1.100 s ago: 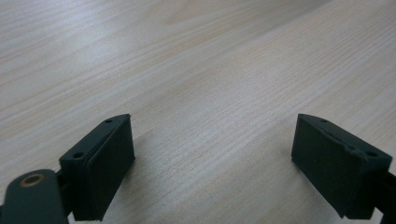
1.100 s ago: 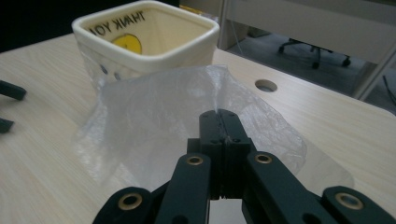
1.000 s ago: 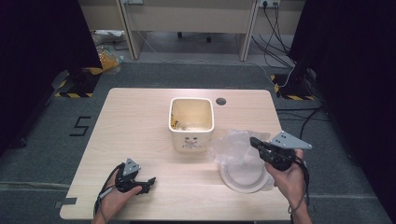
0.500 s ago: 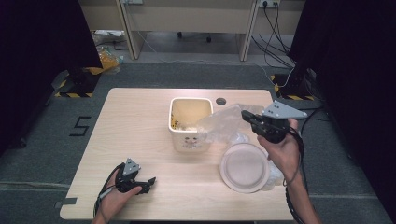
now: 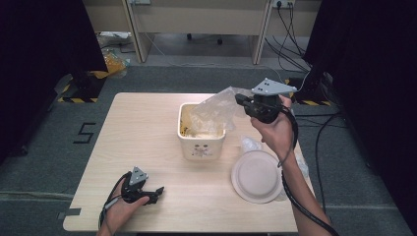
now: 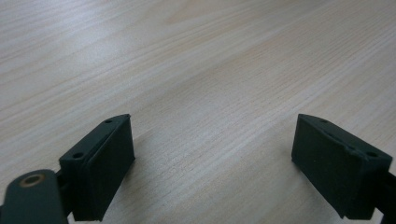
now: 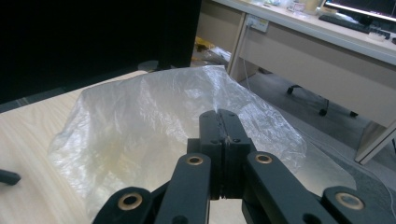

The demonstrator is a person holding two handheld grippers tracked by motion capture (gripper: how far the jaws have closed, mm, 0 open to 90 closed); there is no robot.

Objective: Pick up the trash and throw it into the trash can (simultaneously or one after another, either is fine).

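right tool (image 5: 242, 101): clenched on clear plastic bag (image 5: 211, 113) above square tub (image 5: 201, 135) | left tool (image 5: 156, 192): jaws apart, low over worktop (image 5: 147, 128) | plate (image 5: 256, 176): beside tub

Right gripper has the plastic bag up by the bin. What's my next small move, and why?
Probably ease the right gripper a little further left, then open it. Its fingers are pinched shut on the plastic bag, which hangs over the bin with its right part beyond the rim. The left gripper rests open, away from it.
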